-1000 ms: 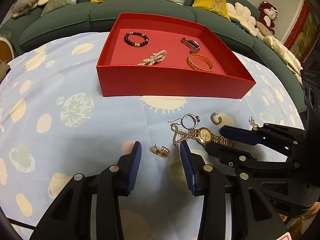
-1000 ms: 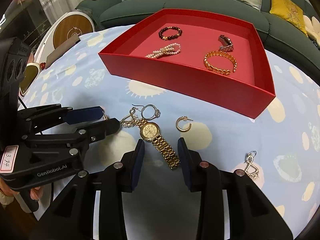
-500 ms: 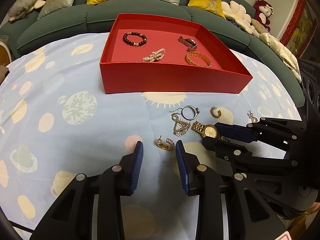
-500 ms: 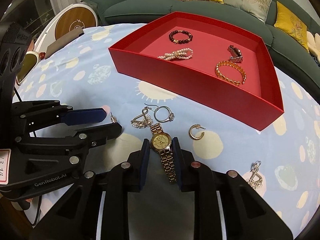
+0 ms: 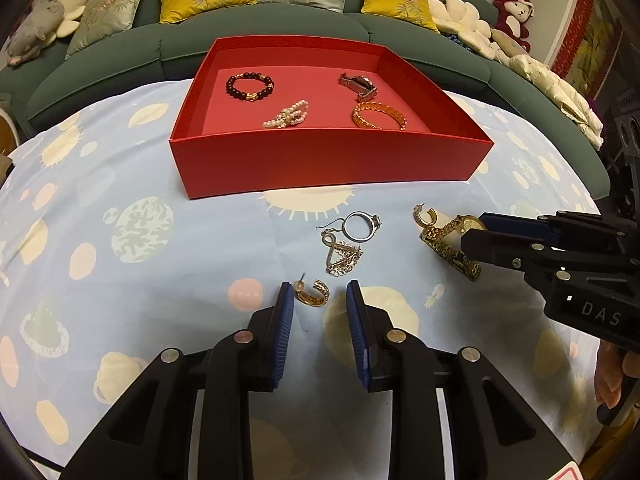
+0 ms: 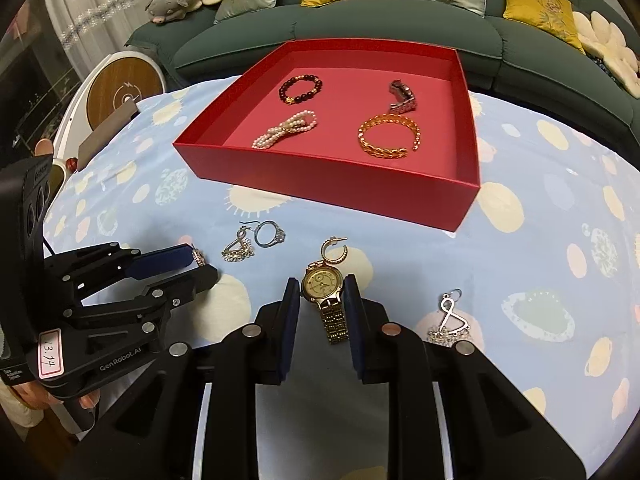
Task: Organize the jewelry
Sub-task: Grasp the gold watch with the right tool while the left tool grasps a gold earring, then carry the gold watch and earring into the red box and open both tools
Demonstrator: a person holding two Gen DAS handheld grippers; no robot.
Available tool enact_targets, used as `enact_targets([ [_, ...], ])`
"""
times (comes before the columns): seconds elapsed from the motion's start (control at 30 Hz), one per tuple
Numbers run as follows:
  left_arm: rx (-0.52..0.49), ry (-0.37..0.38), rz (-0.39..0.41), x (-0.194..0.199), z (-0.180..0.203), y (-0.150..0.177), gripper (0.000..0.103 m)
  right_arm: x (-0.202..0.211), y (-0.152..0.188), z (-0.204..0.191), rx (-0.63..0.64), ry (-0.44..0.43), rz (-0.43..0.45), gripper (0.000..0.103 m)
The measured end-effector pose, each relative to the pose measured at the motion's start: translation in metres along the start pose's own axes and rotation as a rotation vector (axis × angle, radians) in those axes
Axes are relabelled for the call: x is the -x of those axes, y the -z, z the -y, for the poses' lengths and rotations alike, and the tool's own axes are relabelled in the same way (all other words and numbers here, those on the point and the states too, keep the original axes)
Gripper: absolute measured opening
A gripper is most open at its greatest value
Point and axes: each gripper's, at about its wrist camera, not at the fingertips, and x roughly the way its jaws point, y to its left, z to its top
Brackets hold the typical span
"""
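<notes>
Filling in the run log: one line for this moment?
left gripper: closing around gold hoop earring | right gripper: shut on gold watch, lifted | red box: four pieces inside

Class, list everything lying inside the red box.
Inside the red box lie four pieces: a dark bead bracelet, a pearl bracelet, a gold chain bangle and a metal watch. Nothing appears covered.

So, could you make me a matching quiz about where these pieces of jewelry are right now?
Things:
1. gold watch
2. silver ring
3. dark bead bracelet

Places:
A. on the blue cloth, in front of the box
B. inside the red box
C. between the fingers of the right gripper

Pairs: 1-C, 2-A, 3-B.

The right gripper's jaws have just been closing, with the watch between them.
</notes>
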Motion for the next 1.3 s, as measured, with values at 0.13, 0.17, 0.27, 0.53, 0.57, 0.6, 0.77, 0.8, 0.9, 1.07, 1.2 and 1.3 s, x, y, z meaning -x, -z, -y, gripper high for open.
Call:
enact_targets([
  [0.13, -0.001, -0.003, 0.002, -0.002, 0.004, -0.002, 0.014, 0.005, 0.002, 0.006, -0.009, 0.004, 0.008, 0.022],
  [0.17, -0.004, -0.003, 0.002, -0.002, 0.005, -0.002, 0.014, 0.006, 0.003, 0.007, -0.011, 0.004, 0.009, 0.022],
  [0.27, -0.011, -0.002, 0.002, -0.002, 0.008, -0.002, 0.014, 0.008, 0.005, 0.010, -0.012, 0.008, 0.010, 0.022],
  [0.53, -0.002, 0.033, 0.028, 0.010, 0.012, -0.006, 0.014, 0.028, 0.000, 0.018, -0.034, -0.006, 0.056, 0.022],
  [0.57, -0.002, 0.039, 0.033, 0.013, 0.013, -0.007, 0.014, 0.031, -0.002, 0.019, -0.037, -0.008, 0.066, 0.022],
  [0.6, 0.000, 0.046, 0.038, 0.015, 0.013, -0.008, 0.014, 0.035, -0.003, 0.019, -0.040, -0.010, 0.076, 0.022],
  [0.77, 0.019, 0.081, 0.060, 0.027, 0.014, -0.011, 0.014, 0.046, -0.012, 0.022, -0.058, -0.012, 0.113, 0.022],
  [0.8, 0.022, 0.085, 0.066, 0.030, 0.014, -0.012, 0.014, 0.048, -0.013, 0.022, -0.062, -0.013, 0.120, 0.022],
  [0.9, 0.022, 0.085, 0.083, 0.037, 0.015, -0.016, 0.014, 0.053, -0.019, 0.020, -0.066, -0.015, 0.138, 0.022],
  [1.07, 0.039, 0.091, 0.118, 0.052, 0.015, -0.027, 0.014, 0.060, -0.030, 0.017, -0.082, -0.023, 0.172, 0.022],
  [1.2, 0.075, 0.102, 0.157, 0.067, 0.009, -0.045, 0.014, 0.066, -0.042, 0.014, -0.097, -0.029, 0.203, 0.022],
  [1.3, 0.074, 0.103, 0.176, 0.076, 0.007, -0.063, 0.014, 0.070, -0.051, 0.011, -0.102, -0.032, 0.224, 0.022],
])
